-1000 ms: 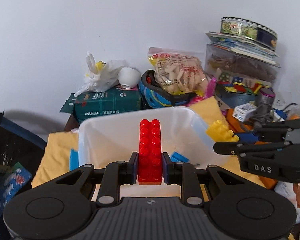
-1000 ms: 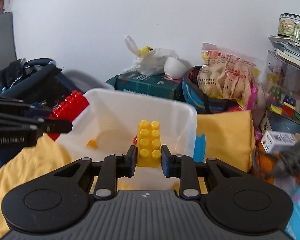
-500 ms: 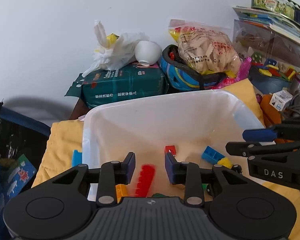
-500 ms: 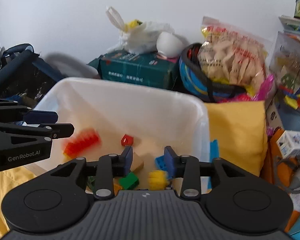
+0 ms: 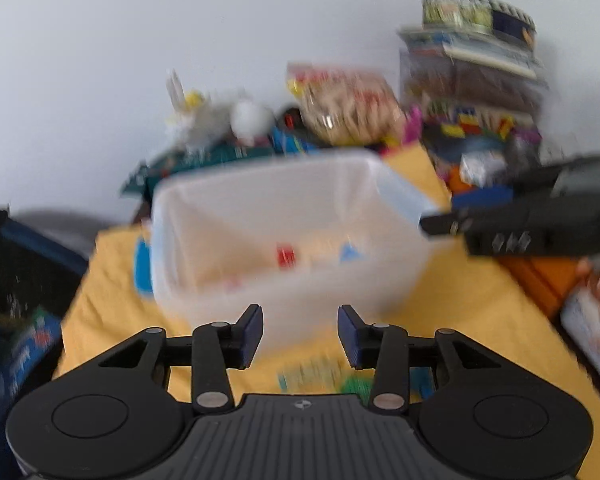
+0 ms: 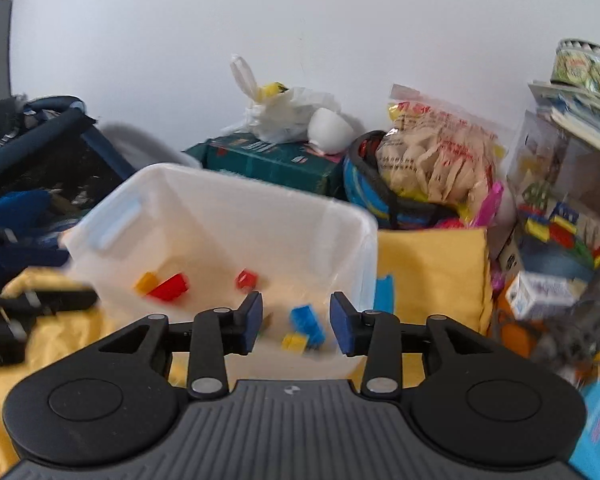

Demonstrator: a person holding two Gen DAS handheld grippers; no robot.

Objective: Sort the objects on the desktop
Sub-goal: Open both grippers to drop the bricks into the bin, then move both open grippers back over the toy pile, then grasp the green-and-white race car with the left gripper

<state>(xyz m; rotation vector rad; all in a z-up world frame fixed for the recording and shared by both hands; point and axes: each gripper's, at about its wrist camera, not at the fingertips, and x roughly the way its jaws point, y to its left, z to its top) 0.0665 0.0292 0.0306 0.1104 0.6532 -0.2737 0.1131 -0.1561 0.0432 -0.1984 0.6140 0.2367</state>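
Left wrist view, blurred: yellow cloth [image 5: 460, 312] under a white wall [image 5: 180, 40]; left gripper [image 5: 300, 334], jaws wide and empty; the bin [image 5: 204, 288] at 12 o'clock.

Right wrist view: right gripper [image 6: 296, 322] gaping, holding nothing; in the bin [image 6: 340, 216] lie red brick [image 6: 170, 287], blue brick [image 6: 308, 325], yellow brick [image 6: 294, 341]; clutter at 3 o'clock.

The left gripper [image 5: 299, 334] hangs with its fingers [image 5: 250, 334] spread and nothing between them, just before a blurred white bin [image 5: 260, 292]. A small red brick [image 5: 286, 255] lies inside, and the right gripper [image 5: 540, 216] shows at the bin's right side.
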